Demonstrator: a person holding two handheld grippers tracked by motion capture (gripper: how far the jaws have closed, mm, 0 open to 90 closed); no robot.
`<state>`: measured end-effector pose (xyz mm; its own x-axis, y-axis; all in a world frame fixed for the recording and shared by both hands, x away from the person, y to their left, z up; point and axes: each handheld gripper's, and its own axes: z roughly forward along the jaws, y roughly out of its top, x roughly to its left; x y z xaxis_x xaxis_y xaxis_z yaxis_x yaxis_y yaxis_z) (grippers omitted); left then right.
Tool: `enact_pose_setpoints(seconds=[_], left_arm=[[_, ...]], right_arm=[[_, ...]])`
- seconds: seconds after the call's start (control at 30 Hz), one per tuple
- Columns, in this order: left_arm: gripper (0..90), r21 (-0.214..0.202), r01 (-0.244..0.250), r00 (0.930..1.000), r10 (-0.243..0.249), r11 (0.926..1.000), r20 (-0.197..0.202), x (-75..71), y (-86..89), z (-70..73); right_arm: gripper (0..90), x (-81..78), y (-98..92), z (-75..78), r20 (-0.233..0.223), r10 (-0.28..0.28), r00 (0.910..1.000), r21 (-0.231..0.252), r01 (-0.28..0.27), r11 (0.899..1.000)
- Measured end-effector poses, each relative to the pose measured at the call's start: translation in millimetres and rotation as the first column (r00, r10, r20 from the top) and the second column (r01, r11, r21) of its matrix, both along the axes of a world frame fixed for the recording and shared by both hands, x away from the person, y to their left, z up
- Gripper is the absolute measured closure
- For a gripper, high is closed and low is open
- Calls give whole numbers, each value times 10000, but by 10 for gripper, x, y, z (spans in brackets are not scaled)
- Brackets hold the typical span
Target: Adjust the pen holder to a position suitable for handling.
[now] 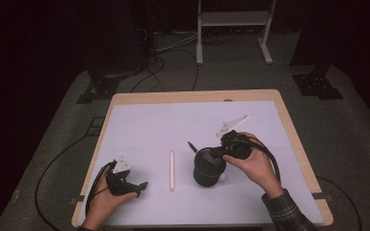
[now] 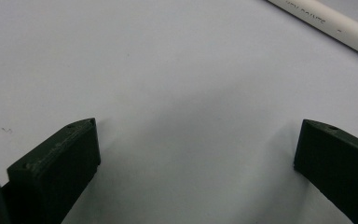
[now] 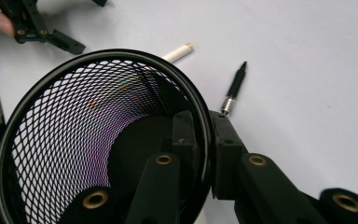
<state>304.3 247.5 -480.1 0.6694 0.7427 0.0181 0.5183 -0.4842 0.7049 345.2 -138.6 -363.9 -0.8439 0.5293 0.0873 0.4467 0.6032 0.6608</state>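
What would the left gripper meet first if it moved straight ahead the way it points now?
Probably the white pen. The left gripper has open jaws with bare white table between them, and the pen lies ahead, toward the right. Depth is unclear, so it might pass beside it.

On the table (image 1: 125, 103) there was one black mesh cup (image 1: 207, 167), right of centre. One white pen (image 1: 172, 170) lay near the middle, and one black pen (image 1: 192, 147) lay just beyond the cup on its far left. Two grippers were counted: one at the near left (image 1: 142, 186) and one on the right (image 3: 210, 133).
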Motion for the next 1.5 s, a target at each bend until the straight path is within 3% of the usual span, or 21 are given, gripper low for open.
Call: enact_pose_setpoints(seconds=[0.67,1.5], left_arm=[[0,22,15,10000,-15,10000,-4,0,2,1],[0,-42,-22,10000,22,10000,4,-1,-2,-2]], right_arm=[[819,-149,303,-126,-402,913,9950,-364,-928,9950],[818,-181,448,-304,-997,1568,9826,-589,-1631,9848]])
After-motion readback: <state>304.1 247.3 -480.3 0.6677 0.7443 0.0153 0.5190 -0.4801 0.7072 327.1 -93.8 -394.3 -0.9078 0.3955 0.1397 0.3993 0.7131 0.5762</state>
